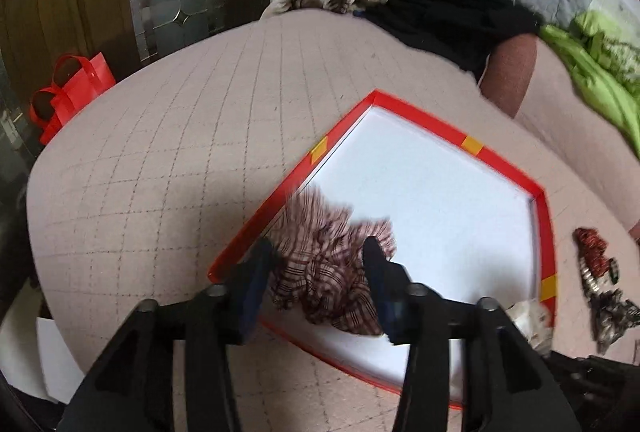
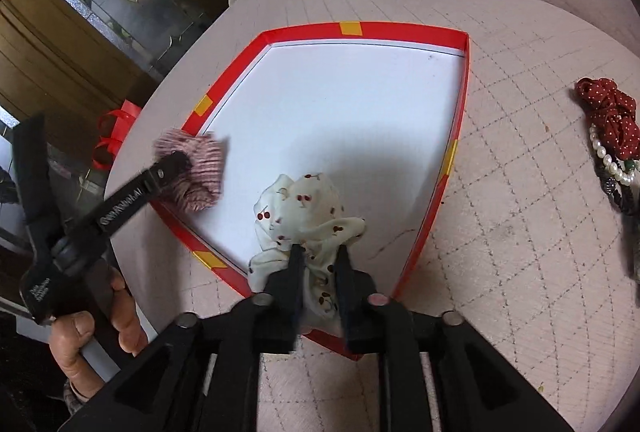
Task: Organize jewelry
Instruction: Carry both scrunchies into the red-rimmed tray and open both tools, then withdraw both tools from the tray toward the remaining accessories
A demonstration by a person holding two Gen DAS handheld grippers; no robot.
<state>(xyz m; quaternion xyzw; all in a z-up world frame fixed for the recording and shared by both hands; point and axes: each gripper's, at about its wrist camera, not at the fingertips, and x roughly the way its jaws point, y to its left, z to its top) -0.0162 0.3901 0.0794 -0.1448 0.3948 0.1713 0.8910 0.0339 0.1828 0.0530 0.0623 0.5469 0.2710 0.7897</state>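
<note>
A: Left wrist view first: what is the left tool (image 1: pixel 316 264) doing?

B: Its fingers sit on either side of a plaid scrunchie (image 1: pixel 328 280), which fills the gap between them; it looks clenched on the fabric. The scrunchie hangs over the 7 o'clock edge of the red-rimmed tray (image 1: pixel 472 147), partly above its white floor.

A: And the right tool (image 2: pixel 319 264)?

B: Clenched on a white cherry-print scrunchie (image 2: pixel 308 216) at the tray's (image 2: pixel 400 29) 6 o'clock side. The cloth bulges out ahead of the fingertips and rests on the white floor.

A: Anything outside the tray?

B: Right wrist view shows a red dotted scrunchie (image 2: pixel 610 115) at 3 o'clock on the quilted cushion (image 2: pixel 520 191), touching a pearl strand (image 2: pixel 610 161), with dark beaded pieces just below. All are well apart from the tray.

A: Is the left tool visible there too?

B: Yes, at 9 o'clock, with the plaid scrunchie (image 2: pixel 196 171) at its tip
</note>
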